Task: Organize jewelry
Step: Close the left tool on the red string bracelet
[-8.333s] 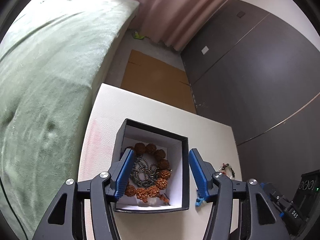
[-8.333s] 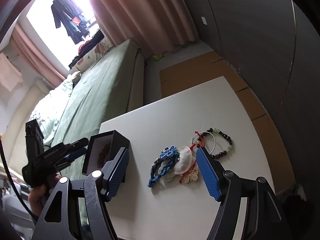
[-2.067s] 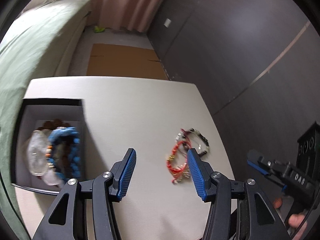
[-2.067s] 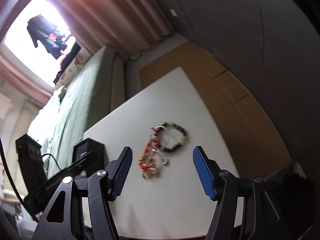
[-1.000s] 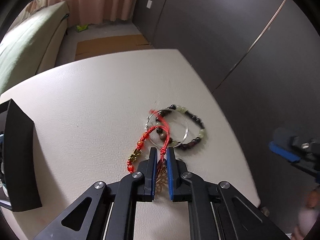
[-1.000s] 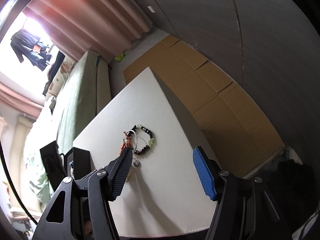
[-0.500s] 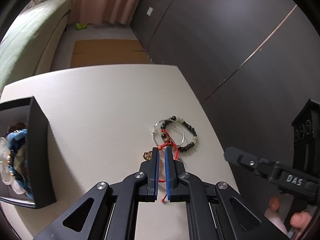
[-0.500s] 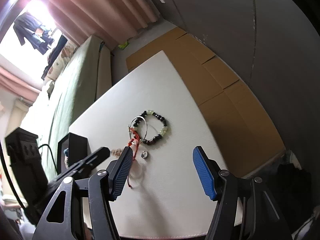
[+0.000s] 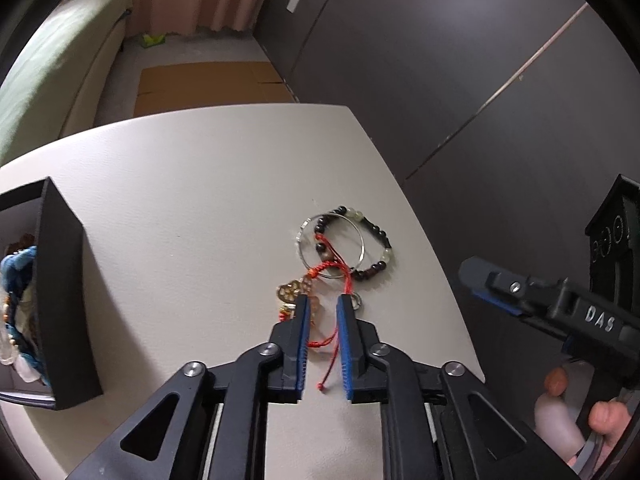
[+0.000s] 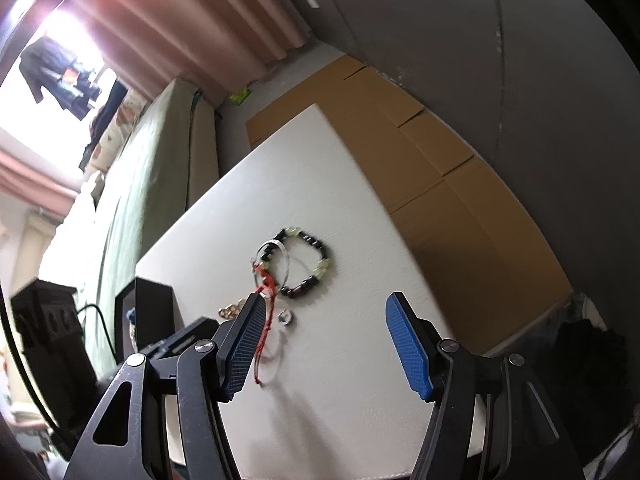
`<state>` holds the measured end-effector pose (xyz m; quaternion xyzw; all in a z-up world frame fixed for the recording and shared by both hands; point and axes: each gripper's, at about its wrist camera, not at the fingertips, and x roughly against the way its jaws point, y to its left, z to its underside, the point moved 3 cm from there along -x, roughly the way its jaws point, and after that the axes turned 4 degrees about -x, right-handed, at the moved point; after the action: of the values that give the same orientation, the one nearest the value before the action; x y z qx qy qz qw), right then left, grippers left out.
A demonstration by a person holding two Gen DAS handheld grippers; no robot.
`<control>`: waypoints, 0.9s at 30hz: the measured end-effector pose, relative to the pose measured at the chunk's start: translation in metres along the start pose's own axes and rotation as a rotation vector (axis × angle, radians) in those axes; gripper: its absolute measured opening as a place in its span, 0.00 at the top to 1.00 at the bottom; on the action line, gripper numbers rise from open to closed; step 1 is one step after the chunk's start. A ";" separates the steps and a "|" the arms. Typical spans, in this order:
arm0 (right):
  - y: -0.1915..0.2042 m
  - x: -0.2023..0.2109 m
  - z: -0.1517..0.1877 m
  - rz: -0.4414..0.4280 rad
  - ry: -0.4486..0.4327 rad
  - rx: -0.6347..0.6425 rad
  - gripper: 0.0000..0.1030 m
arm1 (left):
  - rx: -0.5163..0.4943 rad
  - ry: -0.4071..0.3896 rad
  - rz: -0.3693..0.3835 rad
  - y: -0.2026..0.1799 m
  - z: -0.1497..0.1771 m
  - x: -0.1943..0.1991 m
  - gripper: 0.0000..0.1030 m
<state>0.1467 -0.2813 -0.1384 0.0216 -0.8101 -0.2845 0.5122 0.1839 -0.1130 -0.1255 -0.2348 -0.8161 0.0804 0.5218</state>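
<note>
On the white table (image 9: 200, 200) a red cord bracelet (image 9: 334, 270) with a gold charm (image 9: 290, 290) trails from a dark and pale-green bead bracelet (image 9: 378, 236) and a thin silver bangle (image 9: 304, 254). My left gripper (image 9: 323, 300) is over the cord and its jaws are opening. The cord's tail runs through the gap and the pads stand apart from it. A small silver ring (image 9: 357, 302) lies by the right fingertip. My right gripper (image 10: 325, 304) hovers open over the same pile with nothing between its fingers. The red cord (image 10: 266, 320) casts a shadow there.
A black box (image 9: 60, 292) holding blue and clear jewelry stands at the table's left edge. The right gripper (image 9: 500, 288) and a hand reach in from the right. A green bed (image 10: 132, 184), cardboard on the floor (image 10: 420, 152) and a dark wall surround the table.
The left jaws, shut on the red cord half a second ago, have parted and the cord now sits loose in the gap. The right gripper stays open over the pile.
</note>
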 end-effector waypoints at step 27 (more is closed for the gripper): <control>-0.022 0.025 -0.010 -0.027 -0.032 -0.030 0.38 | -0.296 0.033 -0.259 -0.045 0.028 -0.037 0.73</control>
<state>0.1371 -0.3122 -0.1253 0.0204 -0.8136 -0.3037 0.4953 0.1577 -0.1667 -0.1509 -0.2033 -0.8338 -0.1123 0.5009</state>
